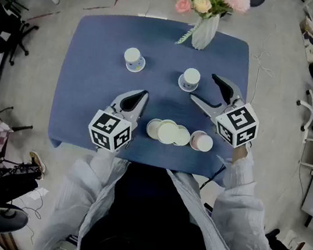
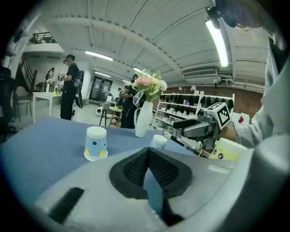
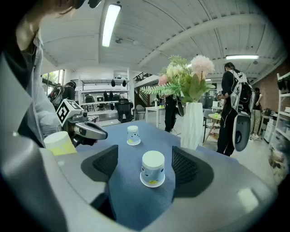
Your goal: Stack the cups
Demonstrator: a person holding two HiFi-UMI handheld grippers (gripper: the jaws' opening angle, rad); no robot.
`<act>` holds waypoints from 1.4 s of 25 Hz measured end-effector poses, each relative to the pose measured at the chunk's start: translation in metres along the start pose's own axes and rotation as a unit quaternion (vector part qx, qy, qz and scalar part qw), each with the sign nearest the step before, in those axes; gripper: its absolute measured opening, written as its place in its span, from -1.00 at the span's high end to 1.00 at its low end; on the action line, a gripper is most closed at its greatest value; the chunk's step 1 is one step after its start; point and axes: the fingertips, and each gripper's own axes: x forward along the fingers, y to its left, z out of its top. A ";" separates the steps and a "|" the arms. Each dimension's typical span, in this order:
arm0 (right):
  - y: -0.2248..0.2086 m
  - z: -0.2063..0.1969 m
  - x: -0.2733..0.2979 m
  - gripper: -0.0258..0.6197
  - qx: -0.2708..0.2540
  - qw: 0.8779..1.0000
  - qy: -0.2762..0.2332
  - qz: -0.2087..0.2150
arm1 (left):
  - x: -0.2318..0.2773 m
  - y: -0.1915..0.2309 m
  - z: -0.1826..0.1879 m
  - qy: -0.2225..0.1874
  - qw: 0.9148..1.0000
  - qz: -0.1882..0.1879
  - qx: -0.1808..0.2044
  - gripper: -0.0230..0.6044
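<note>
Fig. — step (my judgement): approach before a pick | right gripper (image 1: 203, 87): my jaws stood wide apart, empty, lined up on the upturned cup (image 3: 152, 168) just ahead, untouched | left gripper (image 1: 143, 94): jaws together, empty | next: I needed to advance, then close gently | cup: white paper, blue-and-yellow print, mid-table.

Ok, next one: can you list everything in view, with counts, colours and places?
table: one, blue top, centre
vase of flowers: one, white, pink and cream blooms, far table edge
upside-down cups: two, pale blue-white, mid-table, second at
lying cups: about four, white and pinkish, clustered at near edge
bystanders: several, dark clothes, background
left gripper: one, grey, jaws together, empty, left of lying cups
right gripper: one, grey, jaws apart, beside second upside-down cup, not touching
sleeves: two, pale grey
</note>
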 end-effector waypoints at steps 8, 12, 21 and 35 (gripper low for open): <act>-0.014 -0.036 0.058 -0.25 0.031 0.999 0.022 0.009 | 0.008 0.021 -0.016 0.014 0.999 0.028 -0.024 0.96; -0.015 -0.043 0.072 -0.15 0.046 0.999 0.022 0.016 | 0.007 0.026 -0.023 0.021 0.999 0.037 -0.031 0.96; -0.018 -0.046 0.082 0.08 0.009 1.000 0.024 -0.010 | 0.001 0.030 -0.032 0.032 0.998 0.039 -0.037 0.96; -0.016 -0.022 0.045 0.09 0.012 0.999 0.006 -0.045 | -0.011 0.010 -0.022 0.022 0.999 -0.002 -0.029 0.96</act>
